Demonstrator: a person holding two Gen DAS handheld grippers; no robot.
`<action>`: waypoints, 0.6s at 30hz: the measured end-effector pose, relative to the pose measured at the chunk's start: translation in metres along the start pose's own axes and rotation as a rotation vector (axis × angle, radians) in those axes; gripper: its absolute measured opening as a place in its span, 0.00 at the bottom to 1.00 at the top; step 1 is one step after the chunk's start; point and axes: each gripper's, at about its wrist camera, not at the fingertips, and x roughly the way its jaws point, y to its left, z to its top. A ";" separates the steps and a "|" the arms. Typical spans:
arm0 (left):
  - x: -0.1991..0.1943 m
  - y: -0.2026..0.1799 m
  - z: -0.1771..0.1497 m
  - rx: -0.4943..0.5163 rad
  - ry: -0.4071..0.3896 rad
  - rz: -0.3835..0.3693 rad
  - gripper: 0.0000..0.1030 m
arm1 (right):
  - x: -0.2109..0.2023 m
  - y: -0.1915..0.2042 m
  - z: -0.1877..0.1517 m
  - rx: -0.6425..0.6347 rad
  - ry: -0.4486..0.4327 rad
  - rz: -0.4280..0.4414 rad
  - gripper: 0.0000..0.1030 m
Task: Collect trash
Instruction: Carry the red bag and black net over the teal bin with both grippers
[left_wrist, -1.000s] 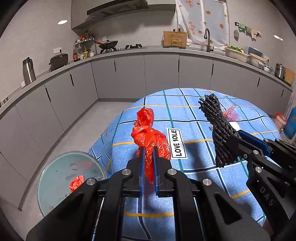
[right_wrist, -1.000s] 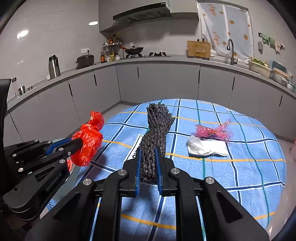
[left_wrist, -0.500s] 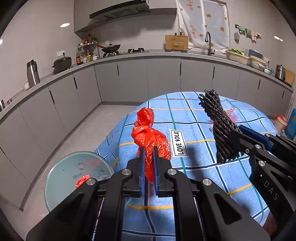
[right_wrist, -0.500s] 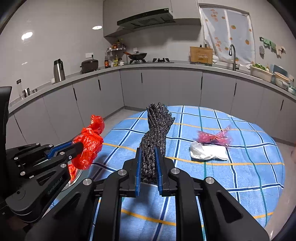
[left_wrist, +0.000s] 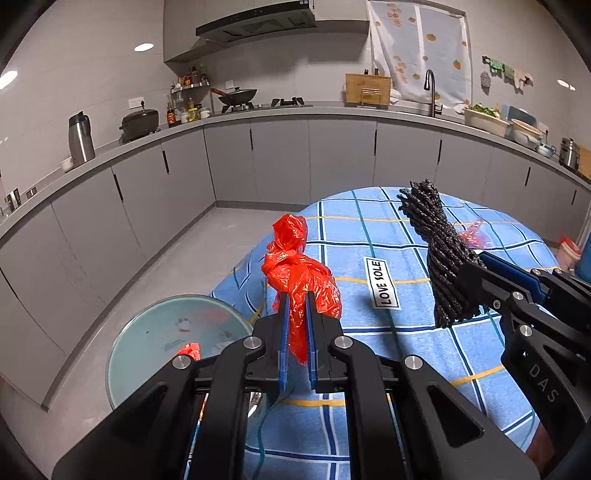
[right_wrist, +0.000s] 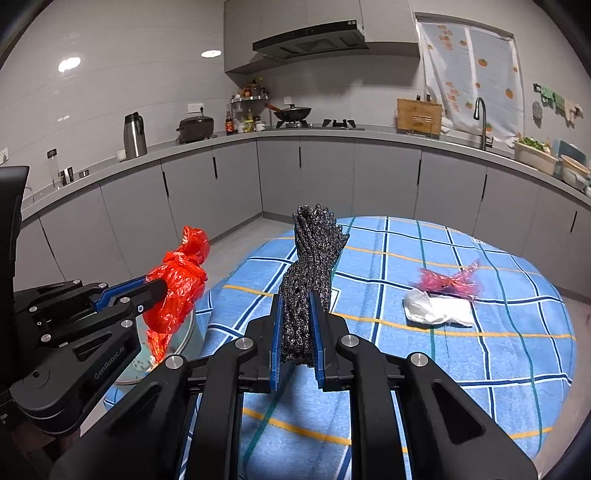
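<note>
My left gripper (left_wrist: 295, 306) is shut on a crumpled red plastic bag (left_wrist: 295, 269), held above the left edge of the round table (left_wrist: 424, 369) with its blue checked cloth. My right gripper (right_wrist: 295, 314) is shut on a twisted black mesh bundle (right_wrist: 310, 266), held above the table. Each gripper shows in the other's view: the right one with the black bundle (left_wrist: 439, 251), the left one with the red bag (right_wrist: 177, 284). On the table lie a pink wrapper (right_wrist: 448, 278) and a white crumpled wrapper (right_wrist: 436, 308).
A round glass-topped bin (left_wrist: 166, 339) stands on the floor left of the table, with a red scrap (left_wrist: 190, 350) on it. A "LOVE SOLE" label (left_wrist: 382, 282) lies on the cloth. Grey kitchen cabinets (left_wrist: 280, 162) run around the room.
Both grippers have risen and drawn back a little with their loads; the table and bin sit lower and farther in both views. Both grips are unchanged.
</note>
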 end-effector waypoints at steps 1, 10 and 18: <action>-0.001 0.001 -0.001 -0.001 -0.001 0.003 0.08 | 0.000 0.001 0.000 -0.002 -0.001 0.003 0.15; -0.005 0.016 -0.004 -0.021 -0.002 0.032 0.08 | 0.005 0.016 0.002 -0.026 0.001 0.032 0.15; -0.007 0.027 -0.010 -0.039 0.000 0.054 0.08 | 0.006 0.030 0.003 -0.051 -0.002 0.060 0.15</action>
